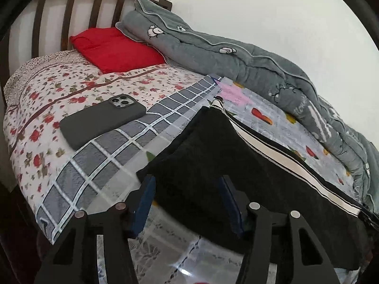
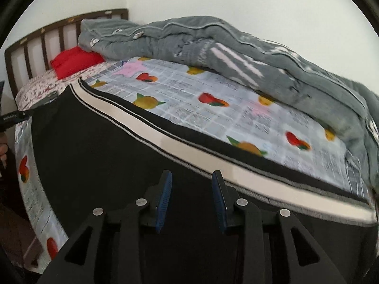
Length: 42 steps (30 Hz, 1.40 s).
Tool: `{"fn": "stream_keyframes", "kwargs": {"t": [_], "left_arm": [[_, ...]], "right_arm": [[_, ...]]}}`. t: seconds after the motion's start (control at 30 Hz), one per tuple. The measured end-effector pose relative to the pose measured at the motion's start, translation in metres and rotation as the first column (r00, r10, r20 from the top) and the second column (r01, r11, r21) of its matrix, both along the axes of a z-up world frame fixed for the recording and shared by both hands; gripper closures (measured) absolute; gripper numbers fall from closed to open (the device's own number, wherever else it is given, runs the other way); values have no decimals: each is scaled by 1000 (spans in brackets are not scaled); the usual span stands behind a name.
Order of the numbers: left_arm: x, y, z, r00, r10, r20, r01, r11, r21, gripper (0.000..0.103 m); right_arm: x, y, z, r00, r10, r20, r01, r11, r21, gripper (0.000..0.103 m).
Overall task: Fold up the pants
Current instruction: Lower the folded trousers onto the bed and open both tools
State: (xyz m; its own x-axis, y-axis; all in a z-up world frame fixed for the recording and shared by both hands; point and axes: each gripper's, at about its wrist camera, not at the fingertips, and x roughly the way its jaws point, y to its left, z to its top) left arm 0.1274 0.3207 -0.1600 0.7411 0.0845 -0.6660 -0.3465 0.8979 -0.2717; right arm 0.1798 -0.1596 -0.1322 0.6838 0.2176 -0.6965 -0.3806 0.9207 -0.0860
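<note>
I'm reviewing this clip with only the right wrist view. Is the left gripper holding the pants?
Observer: No. The left gripper is open, and the near edge of the pants lies between its fingers.
Operator: Is anything else on the bed at that end?
Observer: A phone, camera side up, lies to the left of the pants and apart from them.
Operator: What is it lying on?
Observer: It's partly on the floral sheet and partly on a grey checked blanket.
</note>
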Motion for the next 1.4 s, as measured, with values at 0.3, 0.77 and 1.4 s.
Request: {"fn": "stream_keyframes", "kwargs": {"t": [0.3,0.77,1.4], "left_arm": [[4,18,3,996,83,28,-83,997,8,93],[-13,31,-22,998,65,-25,-67,990,-126,40],[16,41,-29,988,155,-14,-153,957,-246,69]], "right_arm": [[-30,-36,-6,994,-103,-33,105,994,43,70],[-50,-45,-16,991,-120,-52,123,990,74,70],[-106,-110,-35,938,-325,-118,340,930,141,70]]}}
